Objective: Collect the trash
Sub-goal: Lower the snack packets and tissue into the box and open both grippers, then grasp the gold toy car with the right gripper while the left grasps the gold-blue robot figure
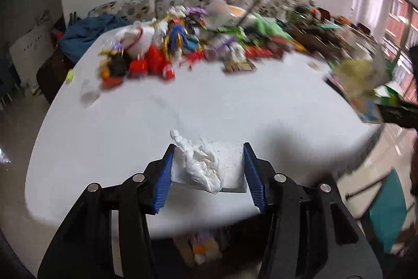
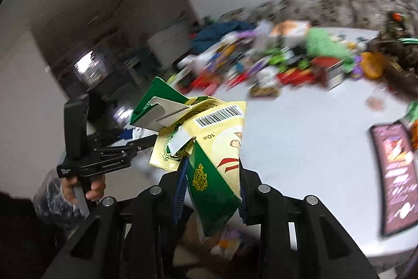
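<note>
White tissue (image 1: 206,168) is clamped by left gripper (image 1: 209,174) over table (image 1: 235,109); green-yellow carton (image 2: 211,161) is clamped by right gripper (image 2: 210,187).

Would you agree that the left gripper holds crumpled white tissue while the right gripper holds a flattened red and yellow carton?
Not quite: the flattened carton in the right gripper is green and yellow, not red, as the right wrist view shows. The rest holds: the left gripper does hold crumpled white tissue between its fingers.
</note>
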### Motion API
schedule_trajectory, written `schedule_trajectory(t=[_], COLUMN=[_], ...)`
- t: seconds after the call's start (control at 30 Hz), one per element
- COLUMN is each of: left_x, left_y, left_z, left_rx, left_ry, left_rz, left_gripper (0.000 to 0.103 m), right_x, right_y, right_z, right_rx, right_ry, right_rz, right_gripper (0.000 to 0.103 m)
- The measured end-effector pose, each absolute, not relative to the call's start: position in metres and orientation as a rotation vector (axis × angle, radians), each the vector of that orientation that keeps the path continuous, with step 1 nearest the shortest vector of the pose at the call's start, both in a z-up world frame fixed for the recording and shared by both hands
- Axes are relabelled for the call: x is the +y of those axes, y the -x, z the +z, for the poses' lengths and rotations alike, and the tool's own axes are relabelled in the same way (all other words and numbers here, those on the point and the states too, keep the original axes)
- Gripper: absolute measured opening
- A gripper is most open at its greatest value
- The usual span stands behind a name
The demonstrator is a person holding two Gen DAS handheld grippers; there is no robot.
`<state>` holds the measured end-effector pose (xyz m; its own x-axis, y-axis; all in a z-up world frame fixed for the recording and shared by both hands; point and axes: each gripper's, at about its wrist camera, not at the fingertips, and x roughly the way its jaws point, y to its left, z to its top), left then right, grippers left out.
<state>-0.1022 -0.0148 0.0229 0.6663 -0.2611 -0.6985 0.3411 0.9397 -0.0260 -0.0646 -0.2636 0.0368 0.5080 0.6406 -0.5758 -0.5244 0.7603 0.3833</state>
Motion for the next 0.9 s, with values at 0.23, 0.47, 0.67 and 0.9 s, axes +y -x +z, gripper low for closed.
schedule_trajectory(t=[0.23, 0.47, 0.67, 0.9], left_x=[-0.007, -0.019, -0.021, -0.020], left_y=[0.165, 0.147, 0.134, 0.137], left_z=[-0.046, -0.156, -0.219, -0.195], left_rx=[0.912, 1.124, 1.327, 1.240], left_ry=[-0.174, -0.280, -0.296, -0.335], left_rz=[-0.389, -0.378, -0.347, -0.309], left_gripper=[0.050, 0.090, 0.090, 0.090], right_x=[-0.210, -0.173, -0.173, -0.190], right_y=[0.106, 0.089, 0.091, 0.092], right_z=[-0.035, -0.141, -0.172, -0.105], right_rx=[1.001, 1.208, 1.271, 1.132], right_ry=[-0.052, 0.059, 0.066, 0.034], right_rz=[0.815, 0.757, 0.717, 0.723], right_gripper=[0.034, 0.066, 0.066, 0.071])
